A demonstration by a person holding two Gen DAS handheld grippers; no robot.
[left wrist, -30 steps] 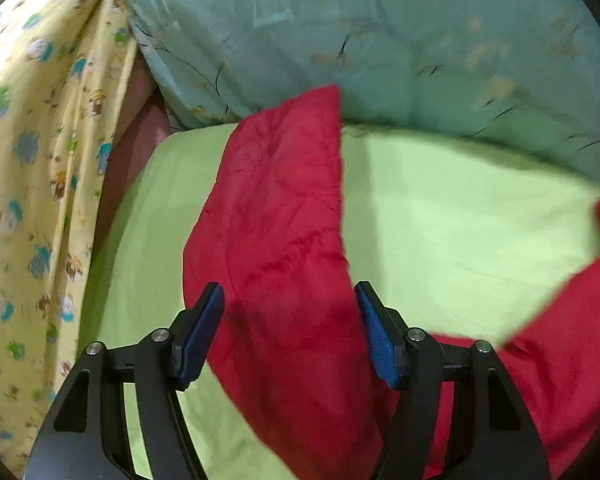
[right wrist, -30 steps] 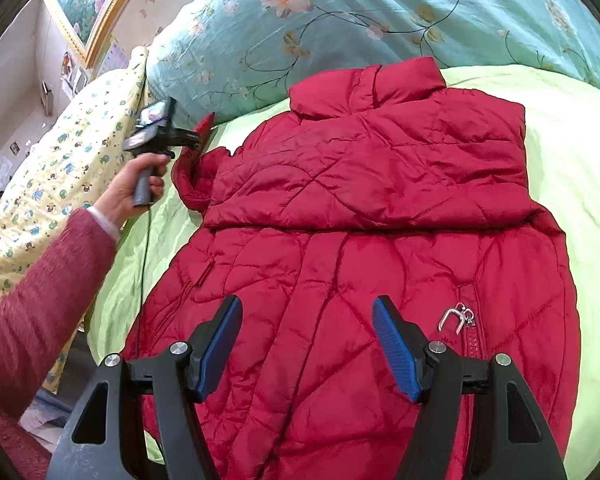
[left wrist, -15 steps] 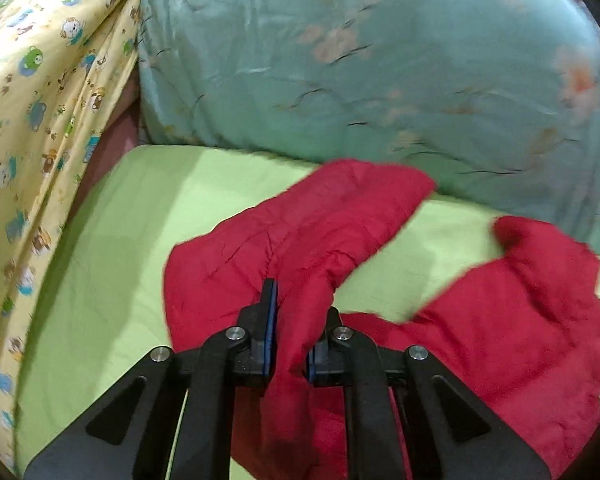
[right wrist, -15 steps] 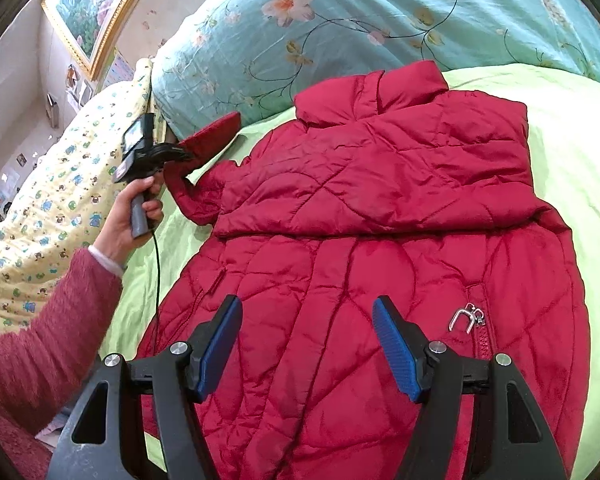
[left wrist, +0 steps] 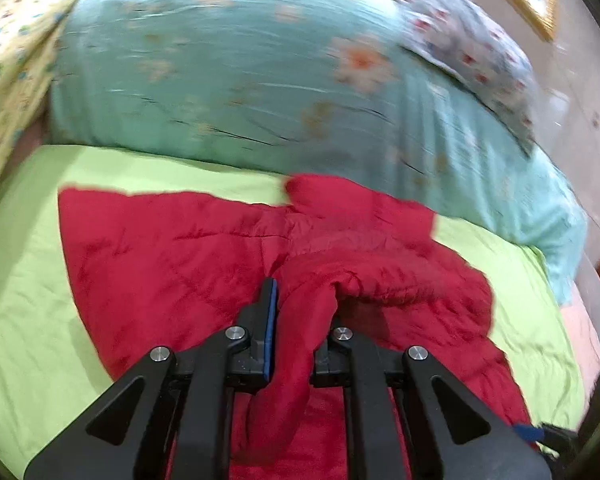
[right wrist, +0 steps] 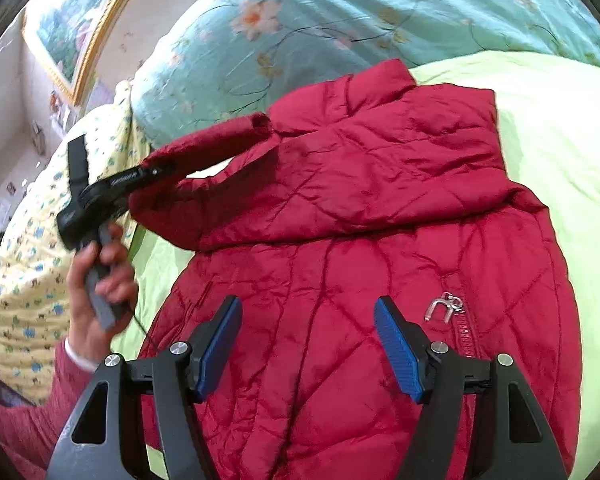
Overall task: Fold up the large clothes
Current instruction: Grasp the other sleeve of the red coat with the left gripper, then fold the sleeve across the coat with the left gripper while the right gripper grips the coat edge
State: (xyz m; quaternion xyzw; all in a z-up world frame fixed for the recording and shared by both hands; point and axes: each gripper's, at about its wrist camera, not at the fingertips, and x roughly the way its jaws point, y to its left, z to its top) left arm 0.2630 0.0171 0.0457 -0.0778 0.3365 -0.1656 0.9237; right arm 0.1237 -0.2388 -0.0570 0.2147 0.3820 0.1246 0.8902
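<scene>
A: Where is the jacket [right wrist: 380, 240]?

B: The red quilted jacket lies spread on the green sheet [right wrist: 548, 128] of the bed, collar toward the teal floral quilt [right wrist: 340, 12]. Its top part is folded down over the body, and the zipper pull [right wrist: 444, 307] shows on the lower front.

A: And the left gripper [left wrist: 296, 320]?

B: Its fingers are pinched narrow on the sleeve [right wrist: 204, 148], which is lifted off the sheet on the jacket's left side. In the right wrist view the sleeve stretches from the shoulder out to that gripper [right wrist: 140, 178], held by the left hand [right wrist: 96, 280].

A: The right gripper [right wrist: 306, 348]?

B: It hovers over the jacket's lower front with fingers spread wide, holding nothing. The zipper pull sits just beside its right finger.

A: What room is there around the jacket's edges?

B: Bare green sheet runs beside the jacket's right edge and past its collar up to the quilt. On the jacket's left a narrower strip of sheet shows before the yellow printed blanket [right wrist: 20, 280]. In the left wrist view, sheet [left wrist: 28, 280] lies open on both sides of the jacket [left wrist: 160, 264], with the quilt [left wrist: 240, 80] close behind the collar.
</scene>
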